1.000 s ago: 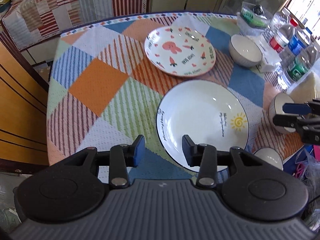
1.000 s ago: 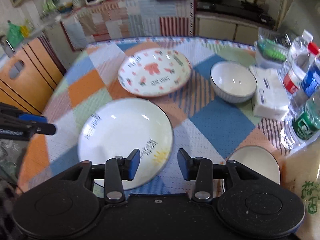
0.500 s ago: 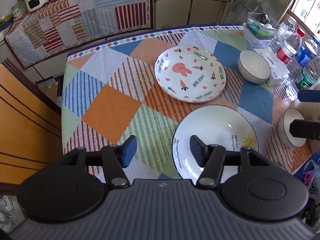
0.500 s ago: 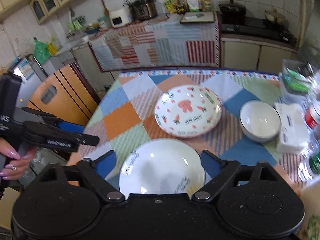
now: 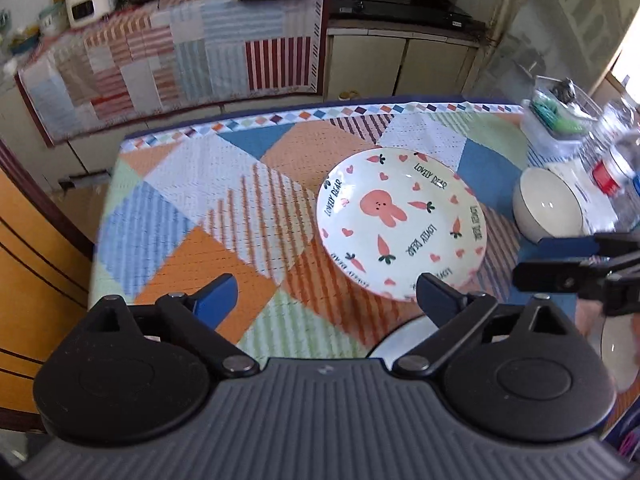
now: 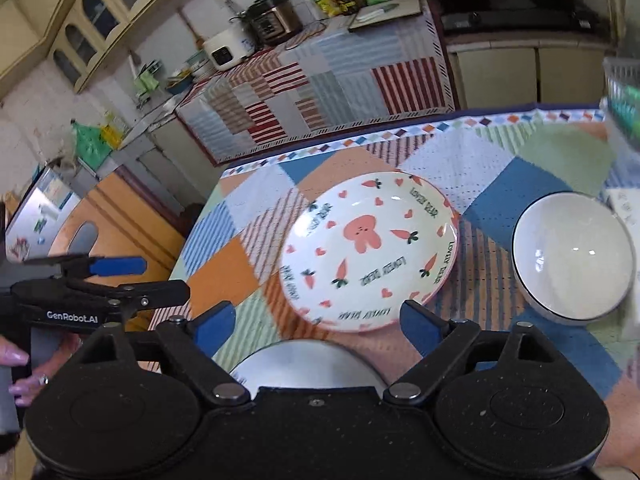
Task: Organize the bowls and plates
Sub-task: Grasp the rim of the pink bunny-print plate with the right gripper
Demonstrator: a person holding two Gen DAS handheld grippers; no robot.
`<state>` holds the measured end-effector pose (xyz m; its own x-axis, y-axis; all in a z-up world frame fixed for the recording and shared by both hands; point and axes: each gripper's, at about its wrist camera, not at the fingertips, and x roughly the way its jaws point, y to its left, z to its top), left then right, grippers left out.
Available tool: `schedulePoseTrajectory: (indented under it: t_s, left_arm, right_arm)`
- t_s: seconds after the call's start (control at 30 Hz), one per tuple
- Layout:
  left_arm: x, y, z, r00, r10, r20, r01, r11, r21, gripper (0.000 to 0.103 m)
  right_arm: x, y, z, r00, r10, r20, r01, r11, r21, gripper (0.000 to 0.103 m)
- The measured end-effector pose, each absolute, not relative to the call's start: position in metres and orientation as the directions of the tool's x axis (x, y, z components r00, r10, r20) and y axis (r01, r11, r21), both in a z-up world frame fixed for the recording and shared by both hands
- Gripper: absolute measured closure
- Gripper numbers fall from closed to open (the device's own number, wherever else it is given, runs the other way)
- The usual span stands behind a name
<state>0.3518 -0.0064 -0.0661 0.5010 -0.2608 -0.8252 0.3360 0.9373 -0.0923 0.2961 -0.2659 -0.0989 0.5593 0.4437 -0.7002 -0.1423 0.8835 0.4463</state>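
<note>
Nothing looks sorted yet: every dish lies single on the bench (image 5: 256, 148), which wears a patchwork cloth, and no stack has formed. The rabbit-and-carrot plate (image 5: 402, 224) sits flat near the middle. The plain white plate (image 6: 304, 360) lies nearer the person, mostly hidden under both tools, only its rim showing. A white bowl with a dark rim (image 6: 574, 254) stands upright just right of the rabbit plate, apart from it. Another white dish edge (image 5: 618, 350) shows at the right of the left-wrist view; plate or bowl, I cannot tell.

The left tongs (image 5: 326, 300) are spreading wide over bare cloth, with nothing between them. The right tongs (image 6: 316, 322) are wide but easing inward, their tips to either side of the rabbit plate's near edge without touching it; they grip nothing.

By my judgement the whole job remains: plates onto plates, bowls into bowls.

Water bottles (image 5: 616, 160) and a clear plastic basket (image 5: 560, 112) crowd the right edge behind the bowl, so a reach there risks knocking them.
</note>
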Motion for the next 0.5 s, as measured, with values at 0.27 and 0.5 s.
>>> schedulePoseTrajectory:
  t_s: [0.27,0.5]
  left_arm:
    - [0.398,-0.007,-0.121,0.438,-0.341,-0.832,0.272,0.932,-0.240,0.008]
    - [0.417,-0.019,-0.152,0.430,-0.328,-0.841,0.266,0.936,-0.229,0.011]
  right_arm:
    - [0.339,-0.272,-0.157,0.520,0.374,-0.768,-0.076,0.916,0.394,0.024]
    - [0.356,-0.288,-0.182,0.525,0.327,-0.786,0.009,0.921,0.389,0.032]
